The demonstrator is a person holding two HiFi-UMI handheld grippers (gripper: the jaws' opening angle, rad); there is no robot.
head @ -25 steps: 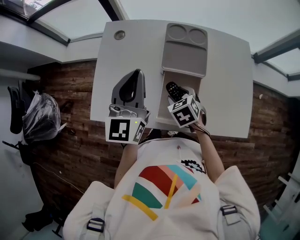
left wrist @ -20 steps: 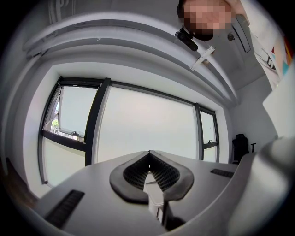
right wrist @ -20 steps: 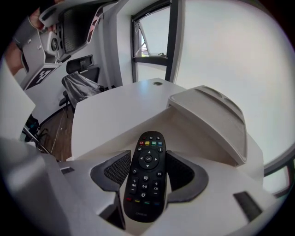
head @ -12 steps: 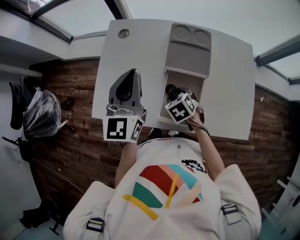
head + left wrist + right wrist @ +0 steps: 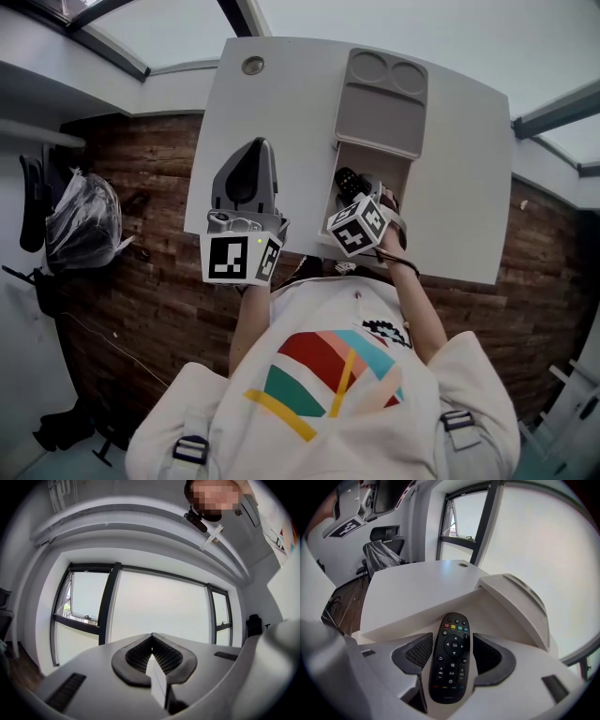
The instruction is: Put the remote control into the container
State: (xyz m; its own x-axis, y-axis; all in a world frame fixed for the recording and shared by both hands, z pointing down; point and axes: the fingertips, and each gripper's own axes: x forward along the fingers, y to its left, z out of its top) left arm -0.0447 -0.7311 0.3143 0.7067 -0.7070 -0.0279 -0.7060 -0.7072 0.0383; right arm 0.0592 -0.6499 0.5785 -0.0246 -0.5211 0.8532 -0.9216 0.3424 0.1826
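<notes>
While the right gripper (image 5: 361,192) tilts steeply down over the open near end of the container (image 5: 401,176), its jaws stand wide and press on the two long sides of the remote control (image 5: 451,658). That black remote lies lengthwise between the dark ribbed pads (image 5: 417,652), buttons up, with its coloured-key end sticking out past the jaw tips toward the table's far edge. In the head view it hangs in the mouth of the white compartment; whether it touches the bottom cannot be told.

The container lies on the right half of the white table (image 5: 272,103), running from near the far edge to the near edge. A grey cover (image 5: 380,108) with two round recesses covers its far part, and the compartment near the table's near edge is open.

The left gripper (image 5: 152,637) is closed on nothing, its pad tips meeting in a point. It is held level over the left half of the table, close to the near edge and well apart from the container, pointing toward the far edge and the window beyond. A round grommet (image 5: 252,66) sits by the far left corner.
</notes>
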